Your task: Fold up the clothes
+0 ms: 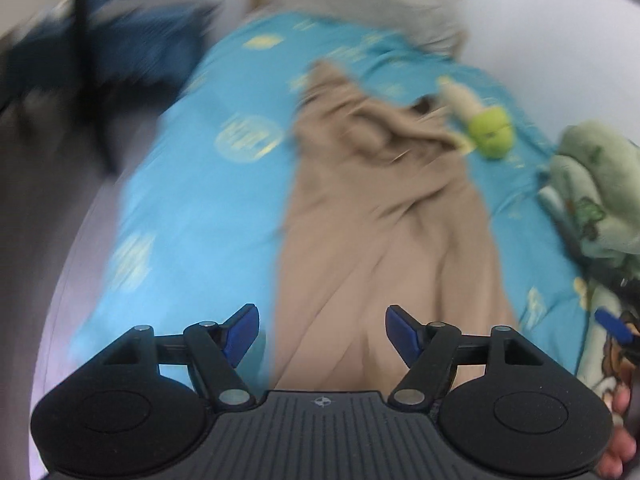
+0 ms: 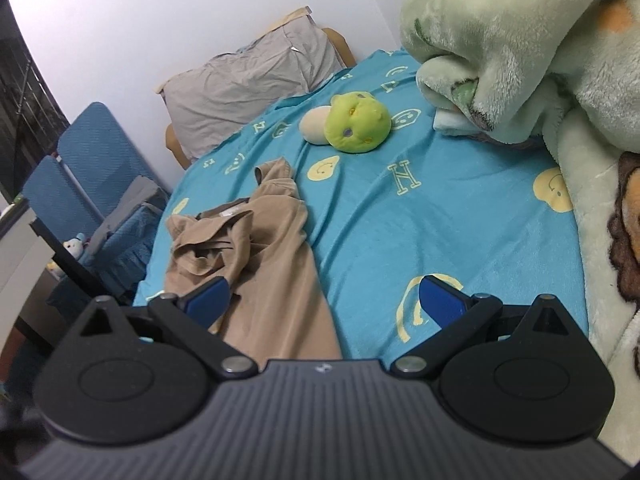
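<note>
A tan garment (image 1: pixel 380 216) lies lengthwise on a blue bed sheet (image 1: pixel 192 200), crumpled at its far end. The left wrist view is blurred. My left gripper (image 1: pixel 322 336) is open and empty, above the garment's near end. In the right wrist view the same garment (image 2: pixel 272 264) lies left of centre on the sheet (image 2: pixel 440 216). My right gripper (image 2: pixel 324 304) is open and empty, over the garment's right edge. A blue fingertip of the right gripper (image 1: pixel 612 326) shows at the right edge of the left wrist view.
A green plush toy (image 2: pixel 358 122) with a cream one (image 2: pixel 316 124) lies farther up the bed. A grey pillow (image 2: pixel 248 84) sits at the head. A fluffy green blanket (image 2: pixel 532 52) is piled on the right. A blue chair (image 2: pixel 92 168) stands left of the bed.
</note>
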Demonstrator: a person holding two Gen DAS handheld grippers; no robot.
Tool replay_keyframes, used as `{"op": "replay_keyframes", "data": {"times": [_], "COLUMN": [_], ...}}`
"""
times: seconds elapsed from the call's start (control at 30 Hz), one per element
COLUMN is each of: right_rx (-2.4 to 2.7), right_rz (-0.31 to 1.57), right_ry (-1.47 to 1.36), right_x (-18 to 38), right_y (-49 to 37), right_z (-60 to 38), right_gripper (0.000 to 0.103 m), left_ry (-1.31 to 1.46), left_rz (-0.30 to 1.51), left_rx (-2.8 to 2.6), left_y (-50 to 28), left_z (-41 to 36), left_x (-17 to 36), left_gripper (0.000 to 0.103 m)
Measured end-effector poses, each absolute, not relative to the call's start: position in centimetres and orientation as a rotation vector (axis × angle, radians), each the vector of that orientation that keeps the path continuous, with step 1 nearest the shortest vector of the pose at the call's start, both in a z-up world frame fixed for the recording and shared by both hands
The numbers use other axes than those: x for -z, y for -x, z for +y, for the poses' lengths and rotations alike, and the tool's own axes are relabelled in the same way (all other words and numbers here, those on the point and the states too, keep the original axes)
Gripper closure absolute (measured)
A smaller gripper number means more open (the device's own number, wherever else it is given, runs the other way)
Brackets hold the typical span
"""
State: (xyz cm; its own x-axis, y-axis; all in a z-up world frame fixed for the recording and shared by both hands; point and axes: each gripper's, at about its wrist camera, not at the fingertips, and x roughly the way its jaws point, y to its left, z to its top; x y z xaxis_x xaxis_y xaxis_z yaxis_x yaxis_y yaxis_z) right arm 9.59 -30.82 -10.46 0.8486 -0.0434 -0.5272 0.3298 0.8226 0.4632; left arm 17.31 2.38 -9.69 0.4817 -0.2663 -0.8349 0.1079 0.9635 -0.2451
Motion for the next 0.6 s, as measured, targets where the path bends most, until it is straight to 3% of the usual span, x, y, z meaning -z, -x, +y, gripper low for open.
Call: {"op": "replay_keyframes", "data": {"times": [0.2, 0.43, 0.47, 0.53, 0.57, 0.6], "right_rx": [0.202, 0.186, 0.184, 0.187, 0.191, 0.191], "right_rz": [0.523, 0.54, 0.542, 0.543, 0.544, 0.547], "right_ry": [-0.617, -0.629, -0.639, -0.668, -0.686, -0.703], "right_x": [9.5, 9.3, 9.3, 9.5, 9.7, 9.8], "right_y": [-7.3, -4.6, -4.4, -4.1, -3.9, -3.9], "right_z": [-30.9, -31.4, -31.7, -32.2, -32.5, -32.8], "right_gripper": [0.0, 0.0, 0.0, 0.0, 0.0, 0.0], "left_ry": [0.323, 0.13, 0.094, 0.01, -0.034, -0.067], "left_rz": [1.256, 1.324, 1.339, 1.341, 1.331, 1.322], "left_rx": [0.161, 0.138, 0.151, 0.165, 0.173, 0.18], "left_y": [-11.9, -9.5, -9.1, -8.6, -8.4, -8.1], "left_z": [6.8, 4.3, 3.6, 2.2, 1.7, 1.4], "left_x": [10.4, 11.6, 12.1, 12.6, 12.7, 12.6], "left_gripper": [0.029, 0.033, 0.038, 0.058, 0.073, 0.096]}}
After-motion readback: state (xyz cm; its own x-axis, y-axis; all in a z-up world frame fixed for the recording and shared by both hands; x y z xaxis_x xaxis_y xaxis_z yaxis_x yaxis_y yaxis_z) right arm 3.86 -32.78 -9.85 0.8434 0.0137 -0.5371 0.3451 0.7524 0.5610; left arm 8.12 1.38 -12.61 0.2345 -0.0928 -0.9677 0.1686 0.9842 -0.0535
